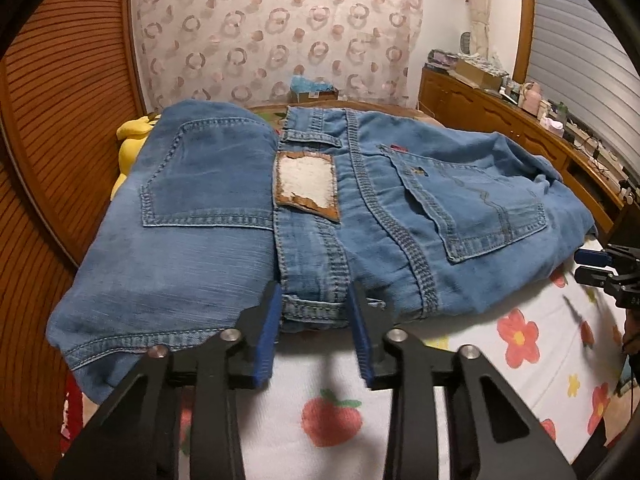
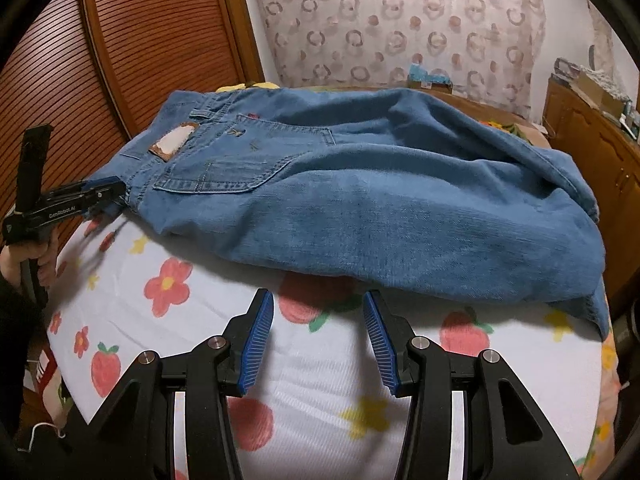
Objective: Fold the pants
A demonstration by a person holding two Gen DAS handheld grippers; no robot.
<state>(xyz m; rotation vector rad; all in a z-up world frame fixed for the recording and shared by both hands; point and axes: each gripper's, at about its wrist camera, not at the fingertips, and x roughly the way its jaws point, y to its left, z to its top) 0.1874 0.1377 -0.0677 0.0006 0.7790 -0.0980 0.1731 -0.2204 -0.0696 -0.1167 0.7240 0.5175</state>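
Blue jeans (image 1: 224, 240) lie folded on the flowered bedsheet (image 1: 332, 392), back pockets up, with a worn leather waist patch (image 1: 306, 186). My left gripper (image 1: 314, 300) is open, its blue pads on either side of the waistband edge. In the right wrist view the jeans (image 2: 380, 208) stretch across the bed and the left gripper (image 2: 106, 192) touches their waistband at the left. My right gripper (image 2: 318, 312) is open and empty, just short of the jeans' near edge; it also shows at the right of the left wrist view (image 1: 590, 264).
A wooden slatted headboard (image 1: 52, 128) stands at the left, with a yellow plush toy (image 1: 134, 136) behind the jeans. A wooden dresser (image 1: 520, 120) with clutter runs along the right. A patterned curtain (image 1: 280, 28) hangs behind the bed.
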